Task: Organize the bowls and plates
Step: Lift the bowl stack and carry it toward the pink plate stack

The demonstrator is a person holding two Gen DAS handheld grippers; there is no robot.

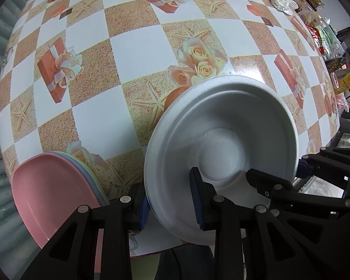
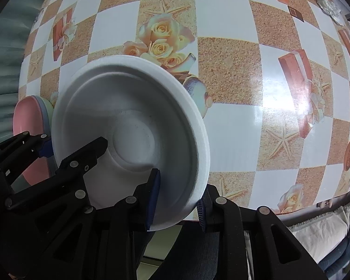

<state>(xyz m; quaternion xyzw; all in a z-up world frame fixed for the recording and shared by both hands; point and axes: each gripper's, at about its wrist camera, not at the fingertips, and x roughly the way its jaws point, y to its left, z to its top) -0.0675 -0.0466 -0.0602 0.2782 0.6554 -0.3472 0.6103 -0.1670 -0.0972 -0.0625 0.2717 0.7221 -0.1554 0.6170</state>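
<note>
Oilcloth [image 1: 137, 53] checkered with roses, starfish and gift boxes covers the table. Both grippers pinch the white foam bowl's [image 1: 221, 140] rim, left gripper [image 1: 170, 206] on one side, right gripper [image 2: 178, 200] opposite. Left view alone shows packaged goods [image 1: 315, 11] at the far edge and stacked pastel plates [image 1: 49, 191] clearly.

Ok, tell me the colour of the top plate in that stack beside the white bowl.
Pink top plate, seen best in the left wrist view; paler plates sit beneath it.
</note>
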